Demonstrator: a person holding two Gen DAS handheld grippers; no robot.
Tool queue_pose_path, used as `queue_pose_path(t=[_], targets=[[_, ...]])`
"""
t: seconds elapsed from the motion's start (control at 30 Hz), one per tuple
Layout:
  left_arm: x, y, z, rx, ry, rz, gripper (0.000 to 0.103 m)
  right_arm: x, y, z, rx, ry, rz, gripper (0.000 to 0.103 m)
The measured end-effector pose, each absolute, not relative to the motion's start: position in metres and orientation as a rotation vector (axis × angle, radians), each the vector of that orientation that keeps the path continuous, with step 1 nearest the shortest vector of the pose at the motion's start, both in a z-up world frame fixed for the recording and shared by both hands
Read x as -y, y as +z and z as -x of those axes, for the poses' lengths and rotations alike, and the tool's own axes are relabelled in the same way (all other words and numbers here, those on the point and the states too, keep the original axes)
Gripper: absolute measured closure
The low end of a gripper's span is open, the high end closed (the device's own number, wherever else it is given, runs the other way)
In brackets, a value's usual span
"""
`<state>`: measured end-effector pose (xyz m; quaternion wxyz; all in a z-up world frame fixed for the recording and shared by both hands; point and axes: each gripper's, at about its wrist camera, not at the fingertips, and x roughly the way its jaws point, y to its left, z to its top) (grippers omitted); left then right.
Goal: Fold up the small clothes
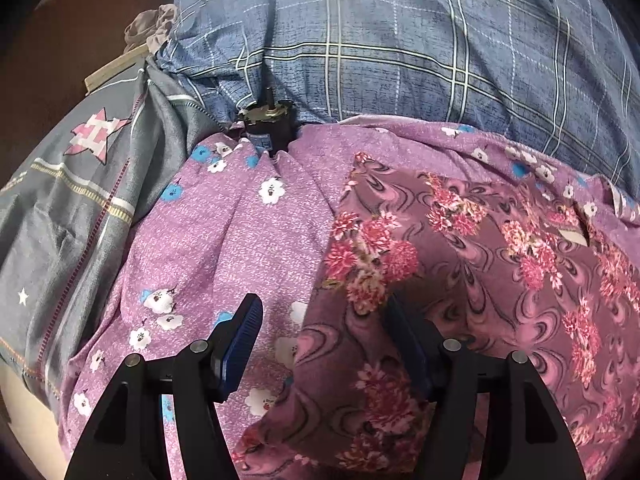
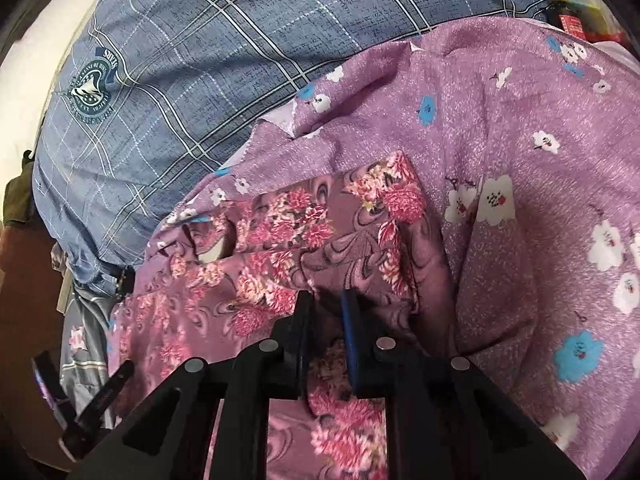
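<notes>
Grey star-print bedding is seen at far left, then the lilac flowered sheet, with a small dark motor-like object at its far edge against the blue plaid pillow. No containers are seen. The left gripper is held wide open and empty, straddling the near-left edge of the mauve floral garment, which is spread over the sheet and extends ahead and rightward, long axis roughly left to right (judged through fisheye). The right gripper is seen narrowed onto a bunched fold of the same garment, fabric pinched between its fingers. The free left edge is judged nearer the left gripper.
</notes>
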<state>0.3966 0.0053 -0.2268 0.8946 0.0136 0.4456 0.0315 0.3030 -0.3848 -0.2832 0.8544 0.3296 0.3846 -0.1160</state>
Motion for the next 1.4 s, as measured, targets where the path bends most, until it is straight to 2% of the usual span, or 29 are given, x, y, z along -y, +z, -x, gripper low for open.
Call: queue_pose_path(t=[0.2, 0.37, 0.5, 0.73, 0.8, 0.9, 1.03, 1.23, 1.33, 1.4], targets=[[-0.002, -0.217, -0.387, -0.872, 0.006, -0.023, 0.040, 0.362, -0.269, -0.304, -0.746, -0.155, -0.628, 0.083], [0.005, -0.225, -0.386, -0.917, -0.027, -0.052, 0.039, 0.330, -0.297, -0.323, -0.944, -0.141, -0.510, 0.085], [0.000, -0.234, -0.393, -0.970, -0.009, -0.018, 0.038, 0.326, -0.289, -0.320, -0.914, -0.142, -0.480, 0.082], [0.018, -0.211, -0.377, -0.849, -0.107, -0.027, 0.039, 0.353, -0.267, -0.302, -0.751, -0.229, -0.544, 0.080], [0.027, -0.217, -0.377, -0.878, -0.138, -0.049, 0.039, 0.366, -0.272, -0.301, -0.758, -0.270, -0.565, 0.076], [0.035, -0.236, -0.384, -0.957, -0.109, -0.121, 0.038, 0.384, -0.292, -0.306, -0.845, -0.296, -0.619, 0.078], [0.033, -0.228, -0.384, -0.942, -0.127, -0.097, 0.038, 0.378, -0.281, -0.301, -0.803, -0.268, -0.612, 0.074], [0.027, -0.213, -0.378, -0.878, -0.145, -0.061, 0.038, 0.344, -0.272, -0.311, -0.785, -0.148, -0.542, 0.074], [0.036, -0.234, -0.382, -0.971, -0.098, -0.155, 0.031, 0.320, -0.285, -0.321, -0.872, -0.132, -0.450, 0.073], [0.041, -0.238, -0.379, -0.936, -0.078, -0.201, 0.027, 0.311, -0.298, -0.326, -0.929, -0.155, -0.390, 0.074]])
